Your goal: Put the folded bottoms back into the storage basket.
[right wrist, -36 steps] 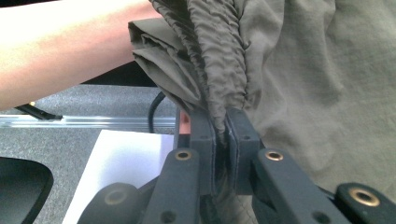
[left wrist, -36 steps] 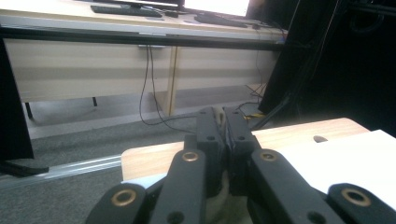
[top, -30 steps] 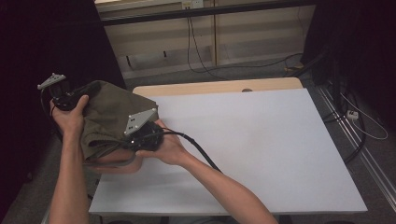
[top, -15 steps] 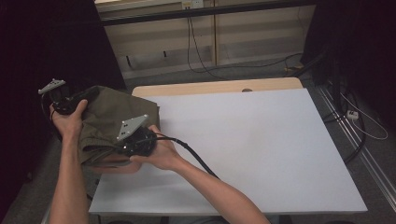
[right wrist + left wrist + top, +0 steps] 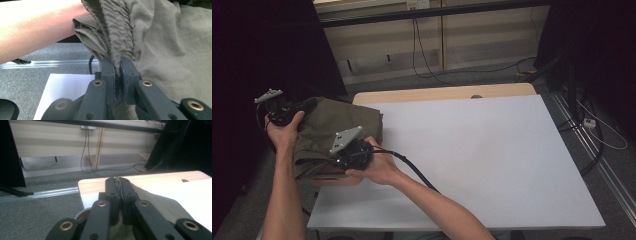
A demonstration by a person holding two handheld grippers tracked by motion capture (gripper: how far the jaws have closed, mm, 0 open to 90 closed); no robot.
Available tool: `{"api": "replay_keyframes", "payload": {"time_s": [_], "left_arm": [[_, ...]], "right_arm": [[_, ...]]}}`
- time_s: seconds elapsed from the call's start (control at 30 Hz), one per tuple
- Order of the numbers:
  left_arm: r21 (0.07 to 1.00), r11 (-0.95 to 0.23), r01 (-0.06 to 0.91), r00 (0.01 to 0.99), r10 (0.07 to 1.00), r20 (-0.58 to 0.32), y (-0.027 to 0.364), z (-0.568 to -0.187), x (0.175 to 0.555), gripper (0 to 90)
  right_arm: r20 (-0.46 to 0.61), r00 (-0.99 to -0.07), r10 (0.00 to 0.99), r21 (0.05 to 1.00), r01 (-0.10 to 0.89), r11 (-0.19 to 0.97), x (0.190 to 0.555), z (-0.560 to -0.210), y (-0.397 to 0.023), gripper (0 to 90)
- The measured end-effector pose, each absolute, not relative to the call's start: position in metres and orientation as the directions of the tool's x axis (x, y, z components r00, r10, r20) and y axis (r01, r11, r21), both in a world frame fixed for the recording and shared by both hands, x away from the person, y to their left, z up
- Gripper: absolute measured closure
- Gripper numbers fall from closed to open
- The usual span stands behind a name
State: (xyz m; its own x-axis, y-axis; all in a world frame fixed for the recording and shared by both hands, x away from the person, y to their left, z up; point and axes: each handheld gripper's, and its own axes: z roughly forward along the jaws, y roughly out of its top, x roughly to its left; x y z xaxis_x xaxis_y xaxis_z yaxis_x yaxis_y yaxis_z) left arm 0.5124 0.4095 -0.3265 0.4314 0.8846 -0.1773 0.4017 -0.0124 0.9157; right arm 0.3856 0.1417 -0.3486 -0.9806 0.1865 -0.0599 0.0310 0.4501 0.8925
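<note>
An olive-green garment [image 5: 337, 125] hangs bunched over the table's left edge, held up between both hands. My left gripper [image 5: 311, 104] grips it at the far left, jaws shut on a thin fold of the cloth [image 5: 155, 202], seen up close at the left gripper [image 5: 117, 182]. My right gripper [image 5: 333, 159] sits lower and nearer, with its grey plate on top. In the right gripper view the right gripper [image 5: 118, 67] is shut on a gathered, wrinkled seam of the garment [image 5: 160, 42]. A bare forearm [image 5: 32, 27] crosses behind the cloth.
The table [image 5: 492, 150] has a white top with a wooden strip [image 5: 437, 94] along its far edge. Cables trail over grey carpet [image 5: 447, 75] behind it. A metal floor rail [image 5: 597, 165] runs along the right side. Dark panels stand at both sides.
Both hands have drifted left and a little down with the garment. The cloth now lies less over the table and more past its left edge. Both grips stay the same.
</note>
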Motion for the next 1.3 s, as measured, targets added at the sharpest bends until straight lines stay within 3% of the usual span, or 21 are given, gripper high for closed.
{"api": "replay_keyframes", "payload": {"time_s": [0.8, 1.3], "left_arm": [[0.905, 0.011, 0.425, 0.388, 0.901, -0.193, 0.442, -0.343, 0.505, 87.2], [0.889, -0.009, 0.458, 0.375, 0.908, -0.184, 0.443, -0.355, 0.513, 87.1]], "right_arm": [[-0.031, -0.986, 0.164, 0.891, 0.047, 0.452, 0.386, -0.36, 0.175, 83.2], [-0.009, -0.984, 0.178, 0.888, 0.074, 0.454, 0.392, -0.37, 0.18, 83.2]]}}
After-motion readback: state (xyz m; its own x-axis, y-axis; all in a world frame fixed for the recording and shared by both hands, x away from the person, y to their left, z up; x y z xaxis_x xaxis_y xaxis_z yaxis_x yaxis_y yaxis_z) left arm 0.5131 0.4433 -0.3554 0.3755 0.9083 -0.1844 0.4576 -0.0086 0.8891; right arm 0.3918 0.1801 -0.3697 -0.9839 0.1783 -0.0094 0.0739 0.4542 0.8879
